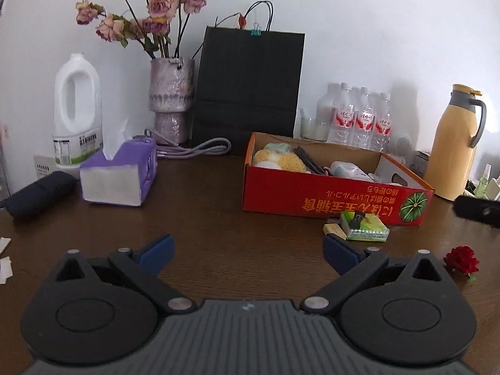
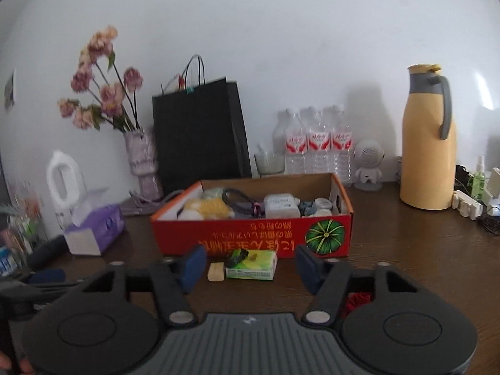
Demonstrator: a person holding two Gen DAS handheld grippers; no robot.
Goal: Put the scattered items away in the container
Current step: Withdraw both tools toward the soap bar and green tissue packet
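Note:
A red cardboard box (image 1: 331, 198) (image 2: 250, 237) stands on the brown table and holds several items. In front of it lie a green tissue pack (image 1: 365, 226) (image 2: 253, 265) with a small black object on it, and a small beige block (image 1: 334, 229) (image 2: 216, 271). A red fabric rose (image 1: 462, 259) lies to the right; in the right wrist view it (image 2: 359, 300) is partly hidden under the gripper. My left gripper (image 1: 248, 250) is open and empty above bare table. My right gripper (image 2: 250, 267) is open and empty, its jaws either side of the green pack and block.
A purple tissue box (image 1: 118, 175) and dark pouch (image 1: 37, 192) sit left. Along the wall stand a white jug (image 1: 78, 109), flower vase (image 1: 172, 103), black paper bag (image 1: 248, 90), water bottles (image 1: 359, 118) and a yellow thermos (image 1: 456, 140). The right gripper's edge (image 1: 478, 209) shows at far right.

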